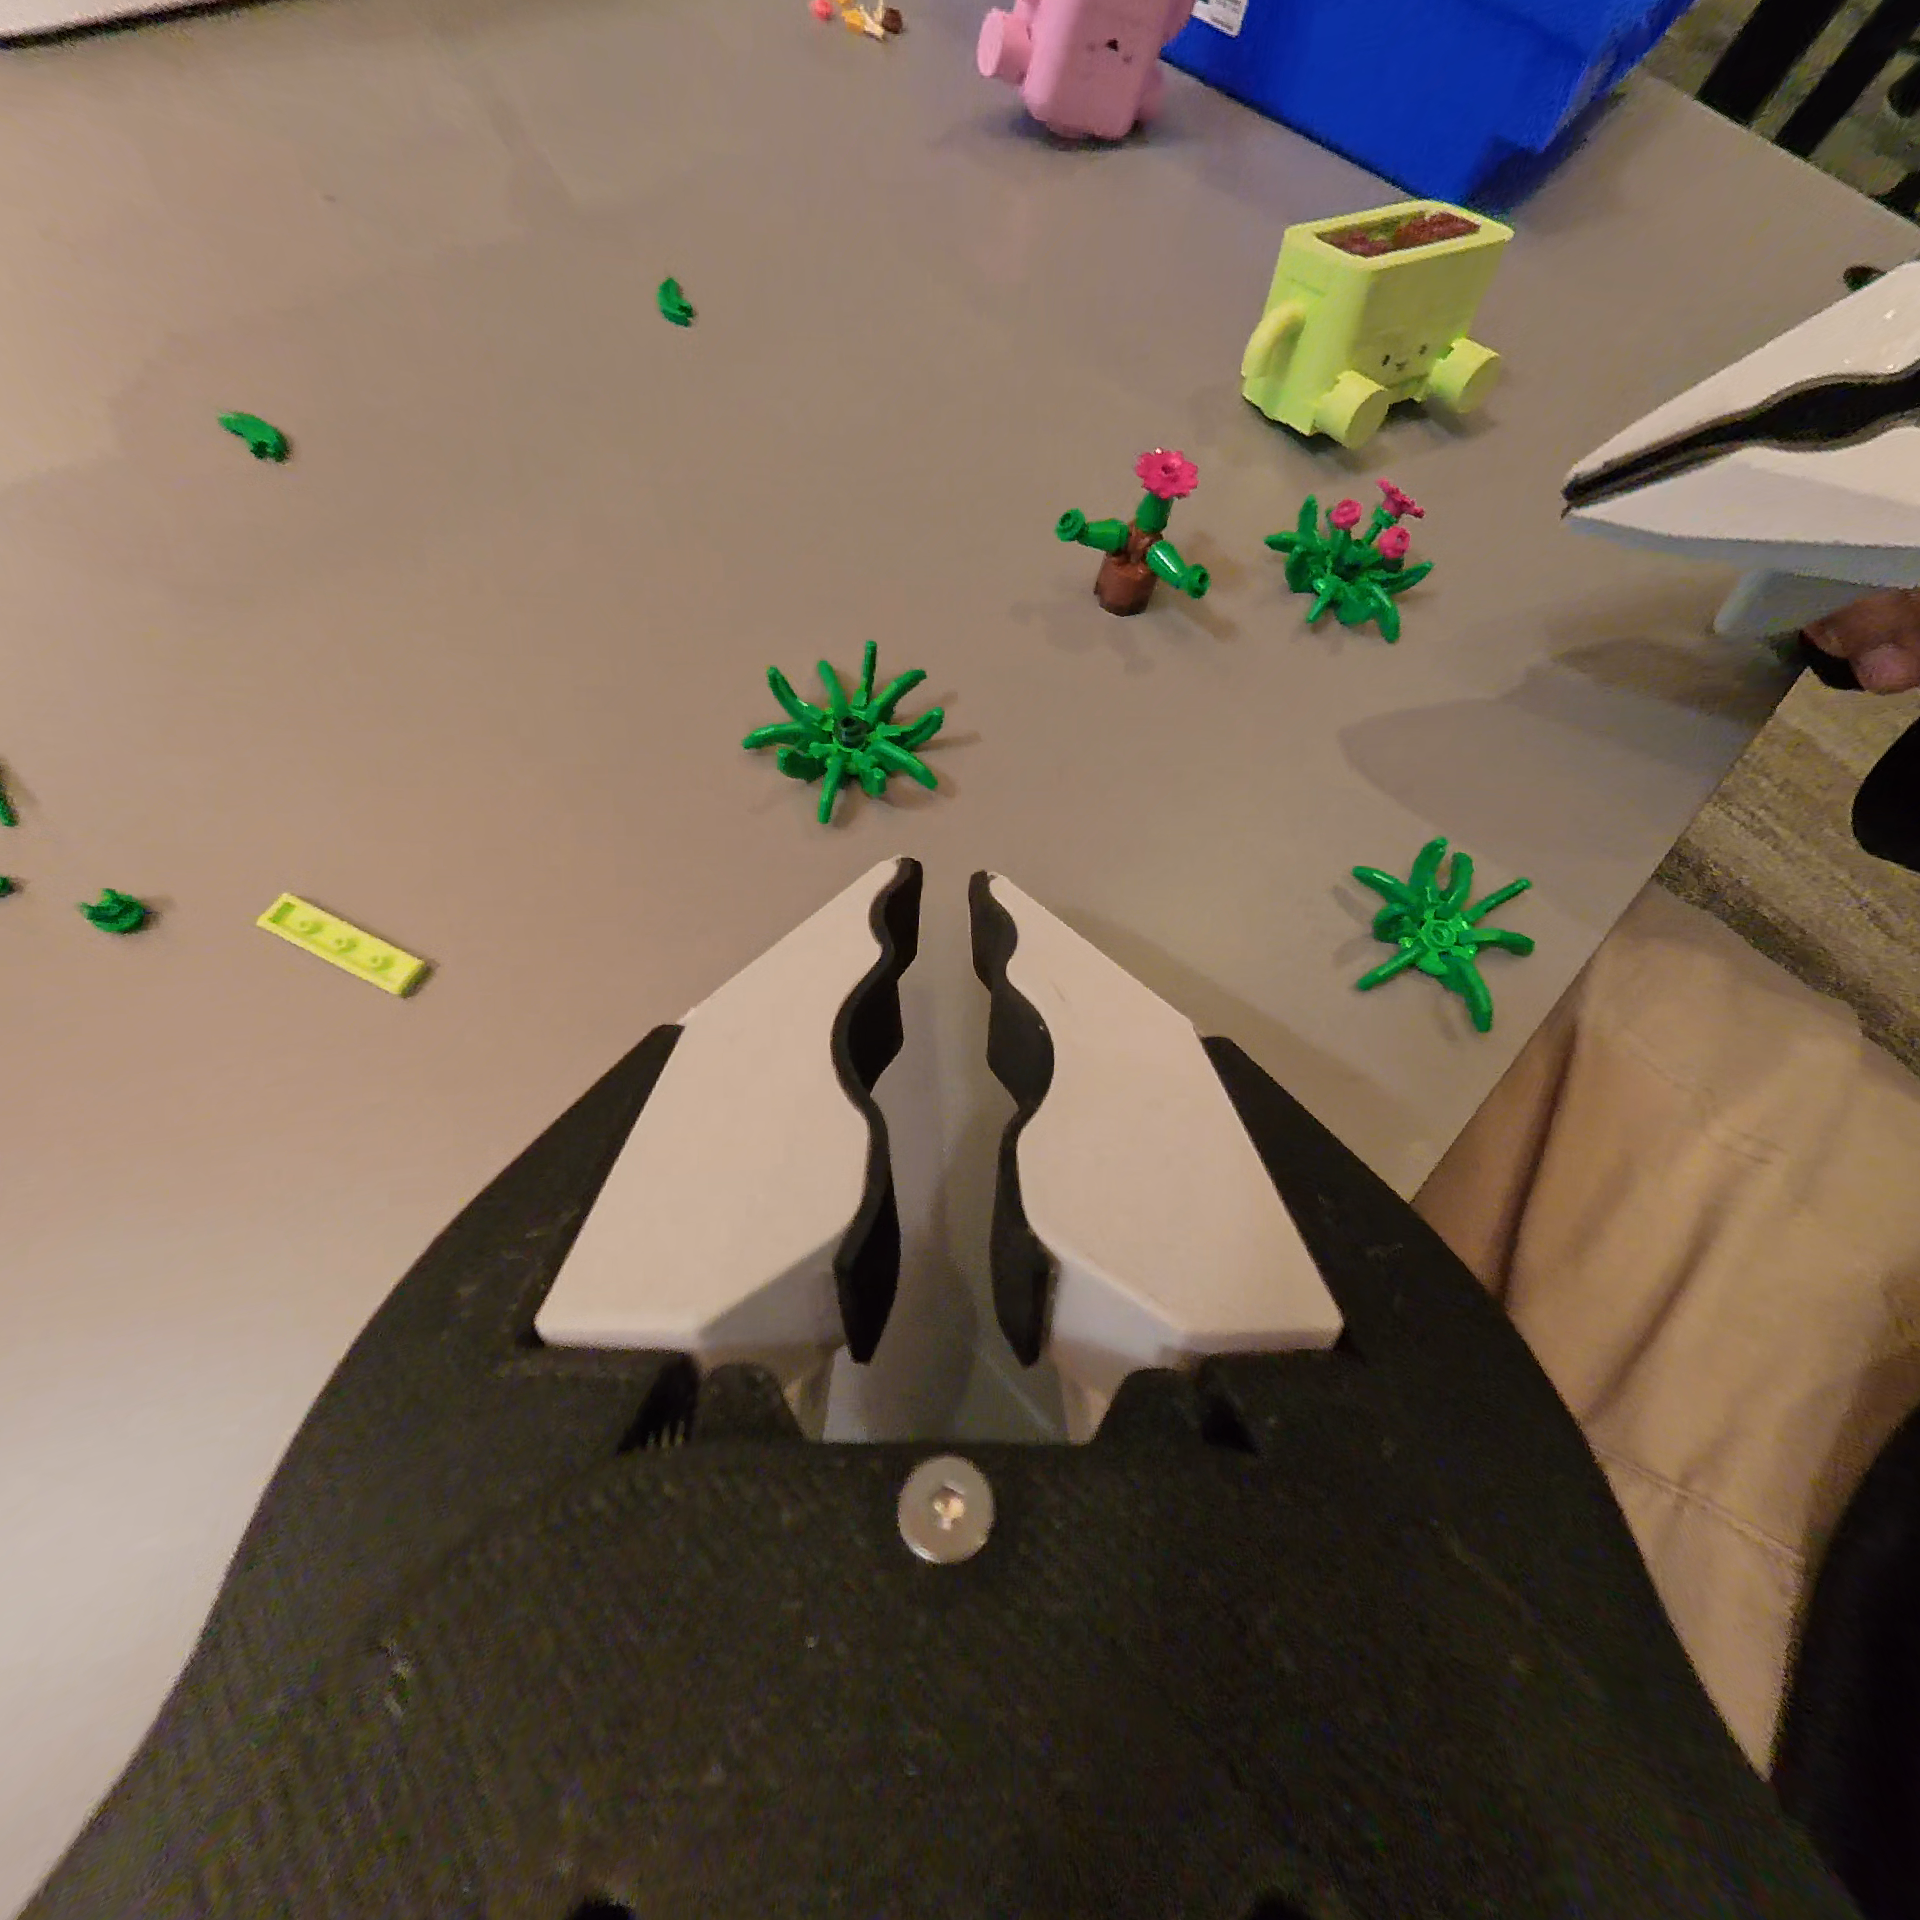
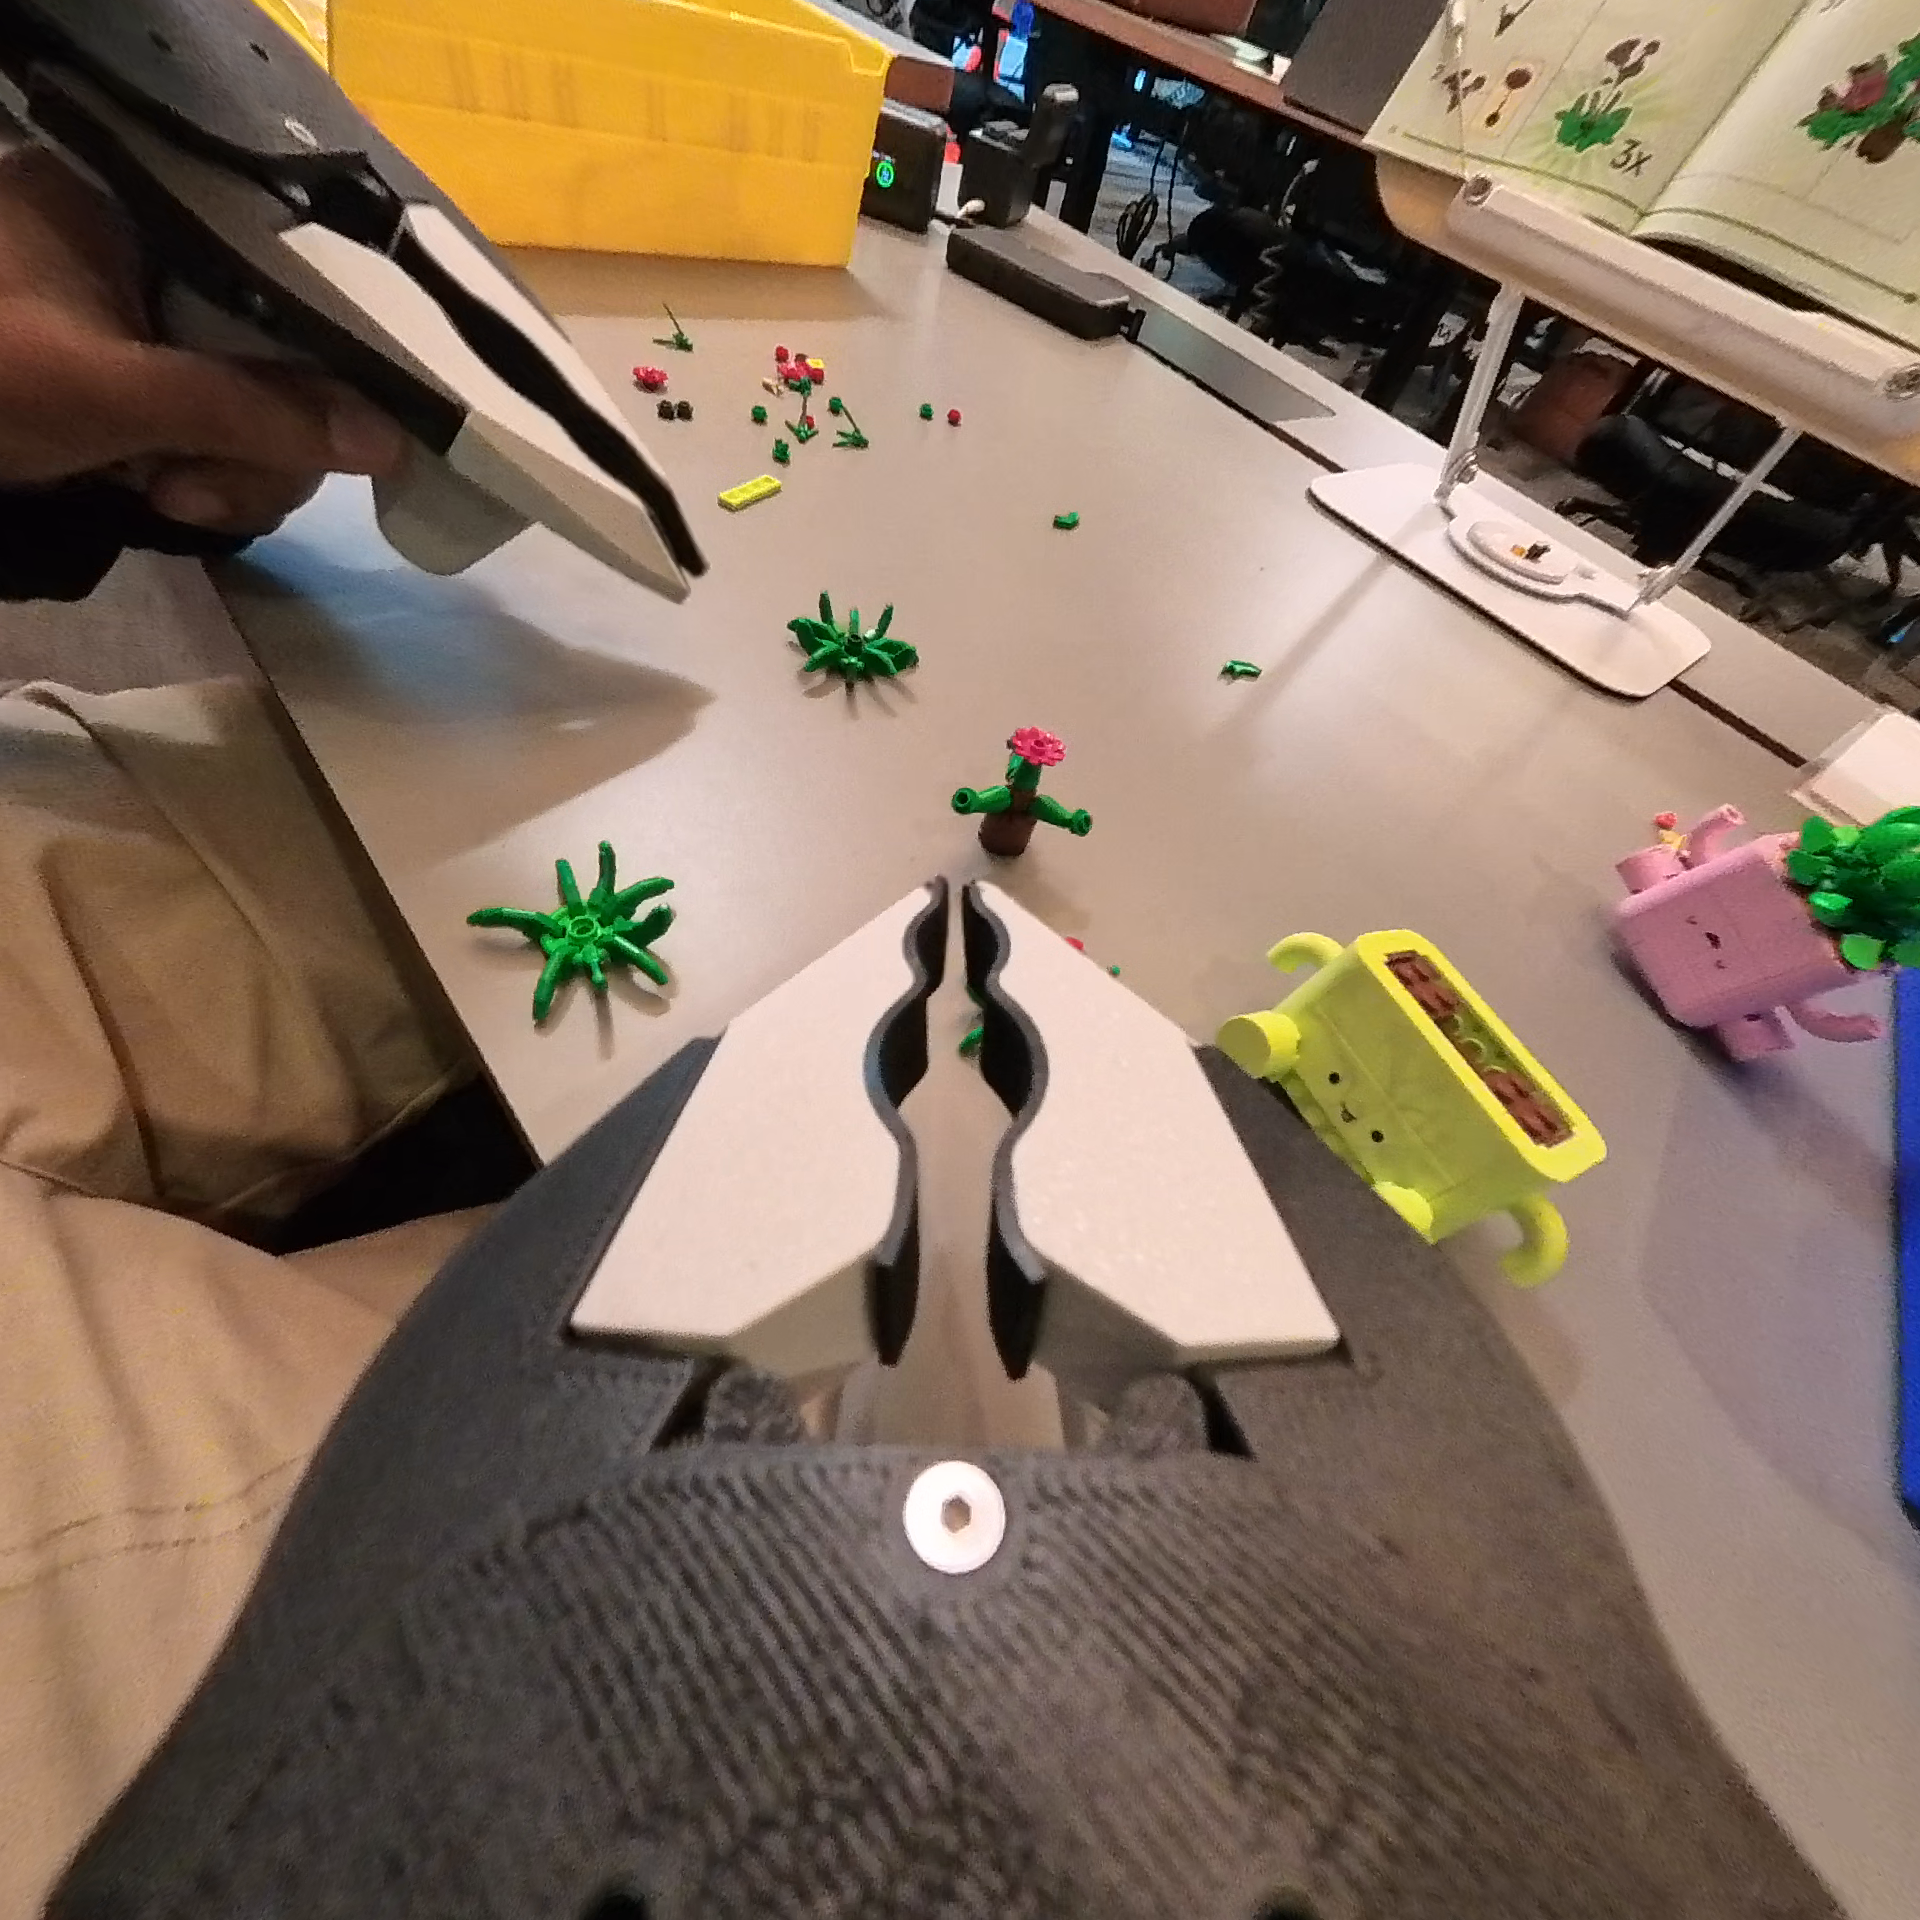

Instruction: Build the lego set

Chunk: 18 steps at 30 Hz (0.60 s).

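On the grey table (image 1: 520, 582) lie two green leafy plants (image 1: 847, 738) (image 1: 1439, 930), a brown stem with green buds and one pink flower (image 1: 1138, 535), and a leafy plant with several pink flowers (image 1: 1351, 556). A lime planter with a face (image 1: 1371, 312) stands behind them. My left gripper (image 1: 945, 873) hovers just short of the nearer leafy plant, its jaws almost together and empty. My right gripper (image 2: 954, 888) is shut and empty, above the flowered plant, which its fingers mostly hide. The flower stem (image 2: 1018, 795) stands just beyond its tips, and the lime planter (image 2: 1423, 1091) is to its right.
A pink planter (image 2: 1745, 935) with green foliage and a blue bin (image 1: 1455, 83) are at the far side. A yellow bin (image 2: 613, 114), an instruction booklet on a stand (image 2: 1662, 125), a lime plate (image 1: 343, 943) and scattered small pieces (image 2: 800, 395) are around. The table edge (image 1: 1621, 935) borders my lap. My right gripper's tips are some 8 centimeters from the flower stem (image 2: 1018, 795). To reach the lime planter (image 2: 1423, 1091) in a straight line is about 11 centimeters for my right fingers, about 25 centimeters for my left. It turns up in the left wrist view (image 1: 1457, 282) as well.
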Available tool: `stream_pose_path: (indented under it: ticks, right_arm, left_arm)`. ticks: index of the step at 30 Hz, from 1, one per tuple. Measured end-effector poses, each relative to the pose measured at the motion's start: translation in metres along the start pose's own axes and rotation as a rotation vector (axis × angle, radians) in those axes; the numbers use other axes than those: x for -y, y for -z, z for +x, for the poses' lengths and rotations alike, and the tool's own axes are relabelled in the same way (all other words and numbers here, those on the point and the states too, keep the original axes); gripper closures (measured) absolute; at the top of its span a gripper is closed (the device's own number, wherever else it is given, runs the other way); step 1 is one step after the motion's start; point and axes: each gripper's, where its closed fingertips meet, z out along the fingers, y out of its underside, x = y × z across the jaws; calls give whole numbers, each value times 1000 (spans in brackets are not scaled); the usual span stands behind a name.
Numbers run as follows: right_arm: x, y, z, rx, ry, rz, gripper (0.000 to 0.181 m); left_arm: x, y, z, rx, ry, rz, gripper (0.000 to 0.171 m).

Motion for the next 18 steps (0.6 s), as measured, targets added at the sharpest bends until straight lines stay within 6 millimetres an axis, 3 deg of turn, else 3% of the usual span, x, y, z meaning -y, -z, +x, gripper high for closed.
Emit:
stream_pose_path:
  ticks: [6, 11, 14, 18]
  right_arm:
    - [0, 0, 0, 10, -15, -1, 180]
    - [-1, -1, 2, 27, -48, -10, 179]
    - [-3, -2, 1, 41, -63, -21, 178]
    - [-1, -1, 4, 50, -92, -10, 177]
  left_arm:
    - [9, 4, -19, 37, 11, 11, 160]
    - [41, -3, -48, 41, -12, -1, 158]
    - [71, -27, -68, 37, -58, -37, 157]
    - [105, -84, -78, -38, -43, -92, 150]
